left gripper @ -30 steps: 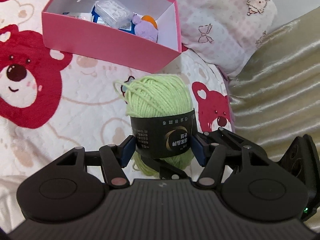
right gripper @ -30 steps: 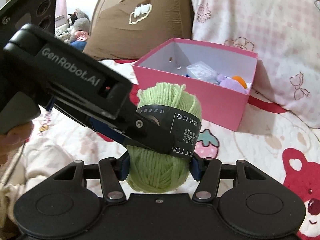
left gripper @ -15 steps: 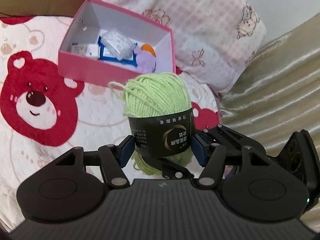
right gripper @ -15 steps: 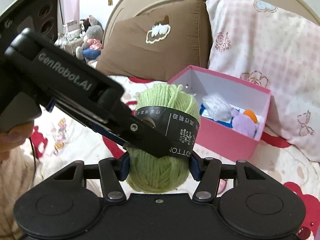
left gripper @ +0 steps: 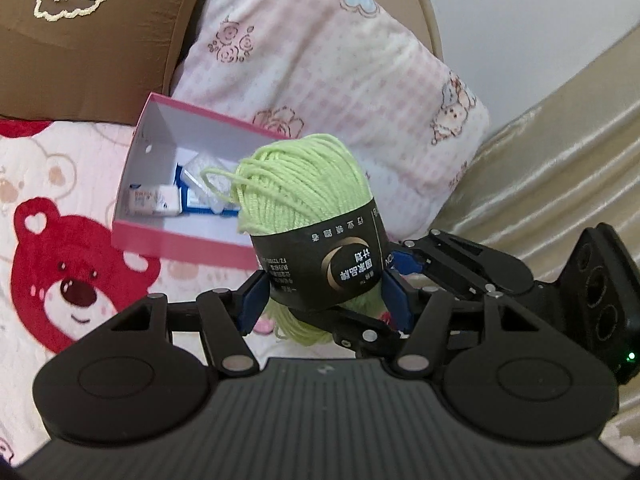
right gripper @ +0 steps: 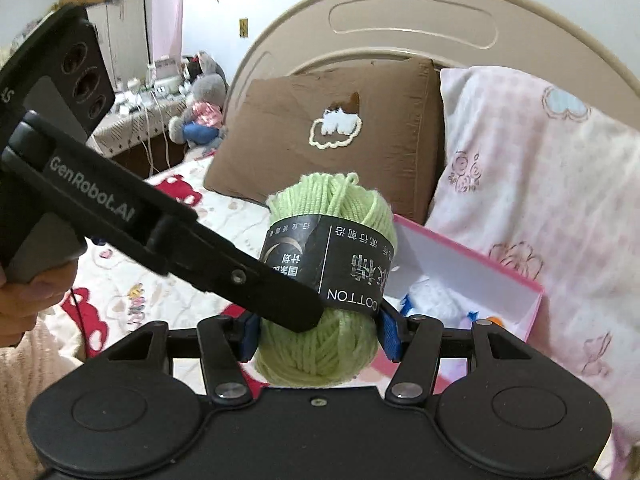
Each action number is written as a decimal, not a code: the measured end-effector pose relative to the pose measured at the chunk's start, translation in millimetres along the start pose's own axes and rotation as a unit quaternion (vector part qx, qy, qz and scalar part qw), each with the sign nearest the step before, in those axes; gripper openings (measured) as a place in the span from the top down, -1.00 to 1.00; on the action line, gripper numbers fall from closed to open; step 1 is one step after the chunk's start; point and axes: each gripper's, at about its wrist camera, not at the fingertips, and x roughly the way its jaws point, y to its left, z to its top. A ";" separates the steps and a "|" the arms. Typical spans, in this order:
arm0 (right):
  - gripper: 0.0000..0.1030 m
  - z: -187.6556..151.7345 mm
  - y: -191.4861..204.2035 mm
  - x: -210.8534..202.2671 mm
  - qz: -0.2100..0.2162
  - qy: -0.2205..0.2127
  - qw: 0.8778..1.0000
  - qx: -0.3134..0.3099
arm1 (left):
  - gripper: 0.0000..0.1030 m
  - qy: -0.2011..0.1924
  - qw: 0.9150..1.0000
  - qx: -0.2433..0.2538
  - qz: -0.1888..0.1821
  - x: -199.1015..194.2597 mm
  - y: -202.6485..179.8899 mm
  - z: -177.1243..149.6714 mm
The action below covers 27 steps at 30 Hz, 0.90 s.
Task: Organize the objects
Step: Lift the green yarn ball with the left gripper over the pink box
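- holding one green yarn ball point(left gripper: 308, 216) up in the air, both the left gripper point(left gripper: 324, 300) and the right gripper point(right gripper: 318, 330) are squeezing its sides.
- standing upright, the ball is sitting just in front of the one pink box point(left gripper: 176, 236), closer to us.
- pointing up, one loose loop is sticking out on top.

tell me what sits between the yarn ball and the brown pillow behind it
In the left wrist view, the open pink box sits on the bear-print quilt between the green yarn ball, clamped by both grippers, and the brown pillow.
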 end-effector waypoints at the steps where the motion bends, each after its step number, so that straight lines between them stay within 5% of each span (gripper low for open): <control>1: -0.20 6.1 -1.3 4.0 -0.007 0.008 1.000 -0.010 | -0.17 -0.001 1.000 -0.005 -0.004 4.5 3.1 4.8; 13: -0.20 52.2 -10.0 47.7 -0.055 0.084 0.986 -0.136 | -0.18 0.007 0.997 -0.066 -0.049 53.2 43.2 47.8; 27: -0.20 62.9 -46.6 130.5 -0.033 0.125 0.985 -0.112 | -0.18 0.022 0.991 -0.121 -0.044 119.8 110.4 64.7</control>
